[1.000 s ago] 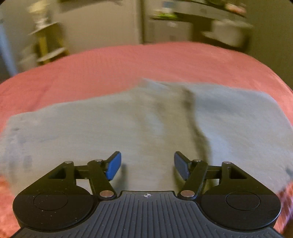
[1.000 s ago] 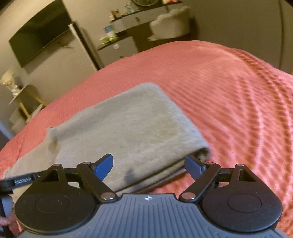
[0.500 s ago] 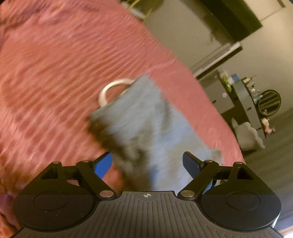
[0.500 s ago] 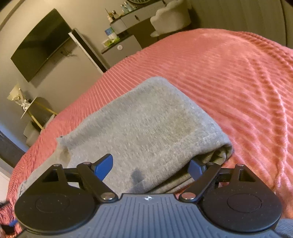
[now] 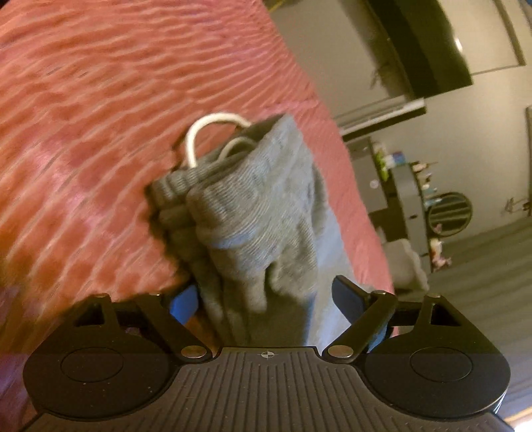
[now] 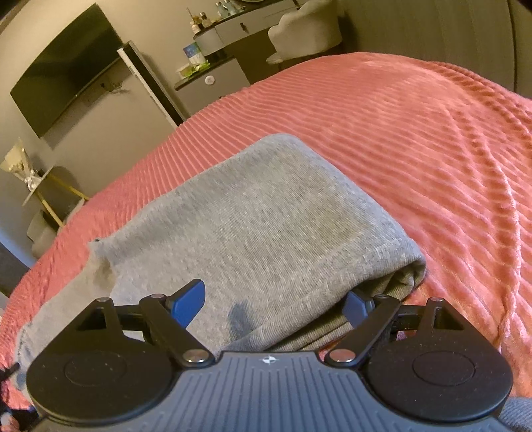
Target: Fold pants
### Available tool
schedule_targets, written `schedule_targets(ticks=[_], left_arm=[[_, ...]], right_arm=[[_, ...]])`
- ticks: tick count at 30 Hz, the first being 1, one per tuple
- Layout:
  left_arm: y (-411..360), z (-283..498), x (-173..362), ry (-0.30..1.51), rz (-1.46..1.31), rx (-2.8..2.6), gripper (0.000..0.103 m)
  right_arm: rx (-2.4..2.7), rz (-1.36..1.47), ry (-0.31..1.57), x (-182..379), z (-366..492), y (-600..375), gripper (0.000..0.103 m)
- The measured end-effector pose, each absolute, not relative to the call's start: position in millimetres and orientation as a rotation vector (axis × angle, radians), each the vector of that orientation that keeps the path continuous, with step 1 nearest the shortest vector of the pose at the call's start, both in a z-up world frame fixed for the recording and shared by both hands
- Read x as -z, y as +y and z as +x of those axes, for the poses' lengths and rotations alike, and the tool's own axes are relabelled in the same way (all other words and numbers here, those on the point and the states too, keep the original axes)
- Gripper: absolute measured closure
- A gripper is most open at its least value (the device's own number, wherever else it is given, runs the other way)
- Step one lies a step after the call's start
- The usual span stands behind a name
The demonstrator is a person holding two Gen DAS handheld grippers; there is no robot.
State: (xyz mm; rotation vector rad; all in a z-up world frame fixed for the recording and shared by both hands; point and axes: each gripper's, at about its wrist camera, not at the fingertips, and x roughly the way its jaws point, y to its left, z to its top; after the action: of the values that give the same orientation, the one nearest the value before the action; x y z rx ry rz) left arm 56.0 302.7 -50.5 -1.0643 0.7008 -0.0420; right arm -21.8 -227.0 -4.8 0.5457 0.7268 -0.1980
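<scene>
Grey sweatpants lie folded on a pink ribbed bedspread. In the left wrist view the waistband end (image 5: 252, 212) with a white drawstring loop (image 5: 212, 129) bunches between the fingers of my open left gripper (image 5: 266, 302). In the right wrist view the folded leg end (image 6: 266, 226) lies flat. My right gripper (image 6: 276, 305) is open and straddles the fold's edge: its left finger is over the top layer, its right finger (image 6: 355, 305) is tucked under the cloth edge.
The pink bedspread (image 6: 432, 139) stretches to the right and far side. Beyond the bed stand a wall TV (image 6: 63, 73), a dresser with bottles (image 6: 219, 36), a white chair (image 6: 306, 30) and a small side table (image 6: 36, 186).
My left gripper swung from above the flat pants to the waistband end and closed in on it. My right gripper moved forward onto the fold edge, its right finger sliding under the cloth.
</scene>
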Motion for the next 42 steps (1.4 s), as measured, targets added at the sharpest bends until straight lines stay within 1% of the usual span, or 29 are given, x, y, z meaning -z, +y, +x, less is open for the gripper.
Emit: schedule_targets(ticks=[1,3,4,6,7,8,10,12,13,14,16,17,22,25,30,33,36,38,42], left_arm=[[302.4,53.0,49.1,0.685,-1.047,0.047,0.026],[299.1,51.7,46.2,0.652,-1.000,0.069,0.034],[298.1,54.4,46.7,0.648,-0.993,0.077,0.040],[298.4,59.3,51.7,0.661,-0.999,0.057,0.041],[299.0,62.4,56.7,0.682,-1.010,0.035,0.038],[299.0,64.8,60.0,0.689,-1.014,0.017,0.038],[296.9,71.0,59.5,0.676,-1.004,0.017,0.035],[293.3,76.7,57.1,0.688,-0.979,0.006,0.037],[290.8,79.1,54.8,0.692,-0.959,0.001,0.046],[289.9,79.6,53.1,0.693,-0.947,0.001,0.060],[290.5,78.2,50.6,0.671,-0.973,0.021,0.070],[292.5,75.4,50.2,0.656,-0.986,0.029,0.072],[285.6,71.9,31.7,0.630,-0.919,0.033,0.075],[277.6,73.0,14.9,0.602,-0.907,0.048,0.075],[264.9,70.0,-8.6,0.581,-0.870,0.049,0.075],[259.9,67.0,-18.0,0.564,-0.868,0.055,0.075],[258.2,65.8,-21.6,0.562,-0.882,0.046,0.075],[257.3,66.2,-23.6,0.567,-0.884,0.040,0.075],[252.3,66.1,-29.7,0.567,-0.862,0.033,0.075]], right_arm=[[0.201,0.532,0.730,5.0,-20.5,-225.5,0.017],[0.202,0.516,0.730,4.4,-19.6,-223.1,0.017],[0.202,0.515,0.729,4.3,-19.8,-222.9,0.017],[0.206,0.523,0.725,5.2,-19.7,-223.8,0.017],[0.209,0.528,0.724,6.0,-19.6,-224.3,0.017],[0.211,0.529,0.725,6.6,-18.9,-224.3,0.017],[0.216,0.521,0.731,7.8,-17.6,-222.9,0.017],[0.217,0.504,0.736,7.6,-16.7,-221.1,0.017],[0.216,0.499,0.737,7.5,-16.1,-220.4,0.017],[0.215,0.501,0.735,7.2,-16.2,-220.5,0.017],[0.207,0.522,0.720,6.0,-18.0,-222.8,0.017],[0.200,0.538,0.705,4.7,-20.0,-224.4,0.017],[0.174,0.585,0.655,0.8,-25.5,-228.2,0.017],[0.177,0.536,0.675,-1.2,-19.9,-218.4,0.017],[0.168,0.275,0.678,-4.8,-8.7,-177.7,0.017],[0.134,0.181,0.673,-4.3,-7.7,-160.6,0.017],[0.132,0.040,0.829,11.0,2.9,-146.9,0.018],[0.123,0.077,0.798,1.5,-7.1,-150.4,0.018],[0.042,0.248,0.664,-35.7,-29.6,-162.0,0.017]])
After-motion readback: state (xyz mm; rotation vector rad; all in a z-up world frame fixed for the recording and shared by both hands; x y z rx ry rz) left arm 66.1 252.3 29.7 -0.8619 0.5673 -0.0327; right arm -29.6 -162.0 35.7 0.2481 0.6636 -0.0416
